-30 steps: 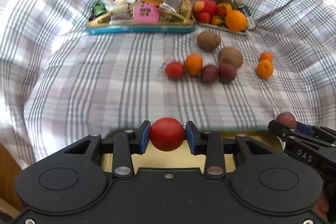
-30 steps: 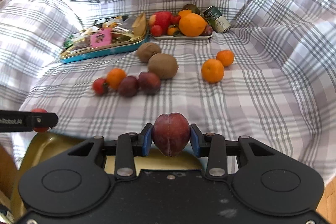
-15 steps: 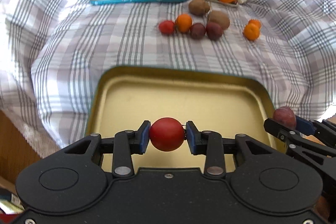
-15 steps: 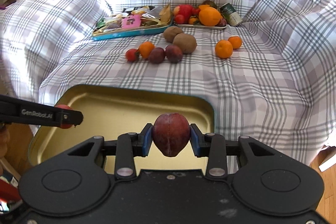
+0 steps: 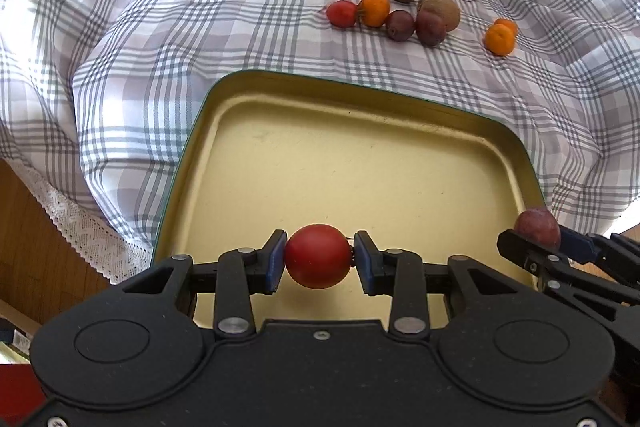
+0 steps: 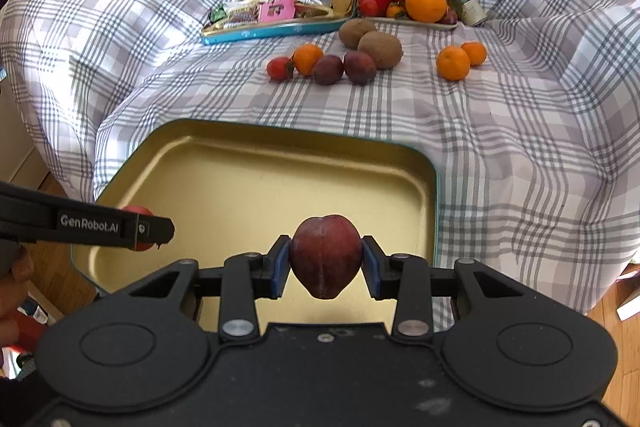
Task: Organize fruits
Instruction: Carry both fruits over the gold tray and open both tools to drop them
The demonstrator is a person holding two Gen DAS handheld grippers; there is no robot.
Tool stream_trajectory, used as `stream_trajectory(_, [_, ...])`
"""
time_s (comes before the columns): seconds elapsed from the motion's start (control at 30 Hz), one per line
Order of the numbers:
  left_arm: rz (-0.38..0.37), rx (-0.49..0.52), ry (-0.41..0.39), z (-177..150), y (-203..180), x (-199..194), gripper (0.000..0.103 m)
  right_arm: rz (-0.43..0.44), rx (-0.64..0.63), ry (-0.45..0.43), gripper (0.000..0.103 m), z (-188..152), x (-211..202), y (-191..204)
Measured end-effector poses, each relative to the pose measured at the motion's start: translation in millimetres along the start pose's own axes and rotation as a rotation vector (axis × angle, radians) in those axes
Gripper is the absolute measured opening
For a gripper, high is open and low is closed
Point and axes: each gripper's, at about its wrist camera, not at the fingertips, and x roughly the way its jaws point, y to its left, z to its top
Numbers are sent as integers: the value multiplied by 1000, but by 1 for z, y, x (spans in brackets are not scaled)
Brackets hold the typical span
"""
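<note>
Tomato [image 5: 318, 261] sits clamped in the left gripper [image 5: 319, 262], plum [image 6: 325, 256] in the right gripper [image 6: 325, 259], both above the gold tray [image 5: 360, 155].

The gold tray [image 5: 224, 163] looks like painted metal, satin-smooth inside with a faint sheen and a teal enamel rim. Under it lies a soft woven checked cloth [image 5: 140, 39], matt and creased, edged with white lace [image 5: 76, 231] at 9 o'clock over glossy wooden floorboards [image 5: 36, 247]. The left gripper [image 5: 319, 263] is matt black plastic with bright metal screws and blue rubbery pads, as is the right gripper [image 6: 326, 263]. The tomato [image 5: 318, 261] is smooth and slightly shiny; the plum [image 6: 325, 255] is duller, faintly bloomed. At 1 o'clock the kiwis [image 5: 439, 11] look rough and fuzzy, and the mandarins [image 5: 499, 39] look pebbled.
</note>
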Motion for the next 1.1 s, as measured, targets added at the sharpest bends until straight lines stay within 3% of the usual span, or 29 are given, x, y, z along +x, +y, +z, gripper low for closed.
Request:
stream_trajectory(0.53, [-2, -77, 63, -1, 13, 8, 45, 7, -5, 52, 39, 0, 7, 2])
stream_trajectory(1.1, [11, -106, 48, 0, 18, 2, 45, 1, -19, 54, 39, 0, 6, 3])
